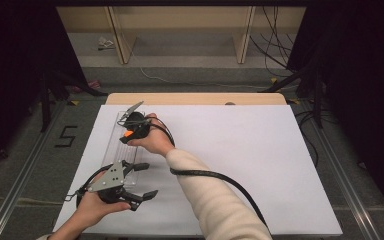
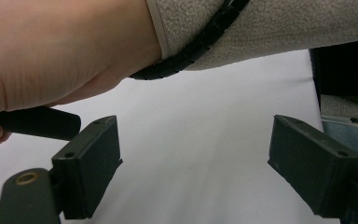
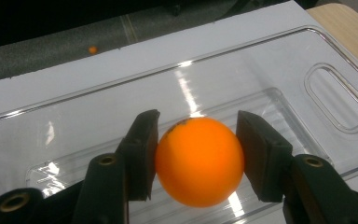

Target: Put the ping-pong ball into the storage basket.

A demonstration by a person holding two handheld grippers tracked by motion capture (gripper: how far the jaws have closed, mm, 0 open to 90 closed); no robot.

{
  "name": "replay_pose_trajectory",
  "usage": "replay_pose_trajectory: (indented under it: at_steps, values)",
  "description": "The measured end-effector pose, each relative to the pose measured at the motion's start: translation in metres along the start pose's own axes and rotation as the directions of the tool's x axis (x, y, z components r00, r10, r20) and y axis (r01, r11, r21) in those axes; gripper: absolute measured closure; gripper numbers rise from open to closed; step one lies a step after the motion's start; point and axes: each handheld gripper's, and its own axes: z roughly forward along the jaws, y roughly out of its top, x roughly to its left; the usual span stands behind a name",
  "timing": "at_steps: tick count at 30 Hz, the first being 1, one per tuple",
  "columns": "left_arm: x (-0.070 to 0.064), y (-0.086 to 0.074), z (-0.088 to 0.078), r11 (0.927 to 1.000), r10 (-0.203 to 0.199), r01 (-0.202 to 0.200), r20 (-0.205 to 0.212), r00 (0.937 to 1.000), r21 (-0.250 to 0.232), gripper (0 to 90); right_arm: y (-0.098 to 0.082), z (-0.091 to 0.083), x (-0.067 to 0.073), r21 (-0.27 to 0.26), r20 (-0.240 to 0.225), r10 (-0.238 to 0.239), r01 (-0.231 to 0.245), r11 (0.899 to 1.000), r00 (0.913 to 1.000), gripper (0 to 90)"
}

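Nearest us, our left tongs (image 1: 139, 196) idle with jaws apart over the table (image 1: 260, 165), while our right tongs (image 3: 196, 156) clamp an orange ball (image 3: 199, 161) above the clear tray (image 3: 307, 56), likely next to set it down inside.

Right gripper (image 1: 126, 131): black body, grey three-cornered plate on top, black ribbed cable (image 1: 215, 176) trailing along the forearm. Its jaws are black rectangular blocks on black arms with brass-coloured pivot rivets (image 3: 107, 160).
Left gripper (image 1: 142, 180): black, with a grey three-cornered plate (image 1: 110, 176) showing small dark holes; jaw blocks matt black with small recessed screw holes (image 2: 69, 154), and a brass rivet at one arm.
Right sleeve (image 1: 215, 207): cream fleece with a narrow hemmed cuff.
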Motion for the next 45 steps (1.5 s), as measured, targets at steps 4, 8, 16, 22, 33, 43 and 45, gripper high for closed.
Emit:
replay_pose_trajectory:
  at_steps: [4, 8, 16, 22, 33, 43, 45]
  values:
    - [0.000, 0.000, 0.000, 1.0000, 0.000, 0.000, 0.000, 1.0000, 0.000, 16.1, 0.000, 0.000, 0.000, 0.000, -0.002, 0.003, -0.003, 1.000, 1.0000, 50.7]
    - [0.000, 0.000, 0.000, 1.0000, 0.000, 0.000, 0.000, 1.0000, 0.000, 16.0, 0.001, -0.001, -0.001, -0.005, 0.000, -0.002, 0.002, 1.000, 1.0000, 50.6]
    - [0.000, 0.000, 0.000, 1.0000, 0.000, 0.000, -0.001, 1.0000, 0.001, 16.1, 0.004, -0.008, 0.000, -0.035, 0.010, -0.001, 0.002, 0.999, 1.0000, 44.4]
    - [0.000, 0.000, 0.000, 1.0000, -0.001, 0.001, -0.002, 1.0000, 0.000, 16.0, 0.008, -0.019, 0.002, -0.059, 0.024, -0.008, 0.009, 0.998, 0.9997, 36.9]
    - [0.000, 0.000, 0.000, 1.0000, -0.003, 0.003, -0.004, 1.0000, -0.001, 16.0, 0.005, -0.044, -0.002, -0.091, 0.049, -0.002, 0.007, 0.996, 0.9988, 23.3]
    - [0.001, 0.000, 0.000, 1.0000, -0.005, 0.005, -0.005, 1.0000, -0.002, 16.0, -0.008, -0.062, -0.009, -0.095, 0.068, 0.028, -0.021, 0.995, 0.9973, 16.7]
    - [0.001, 0.000, 0.000, 1.0000, -0.005, 0.005, -0.005, 1.0000, -0.001, 16.0, -0.011, -0.065, -0.010, -0.095, 0.070, 0.023, -0.017, 0.995, 0.9972, 16.7]
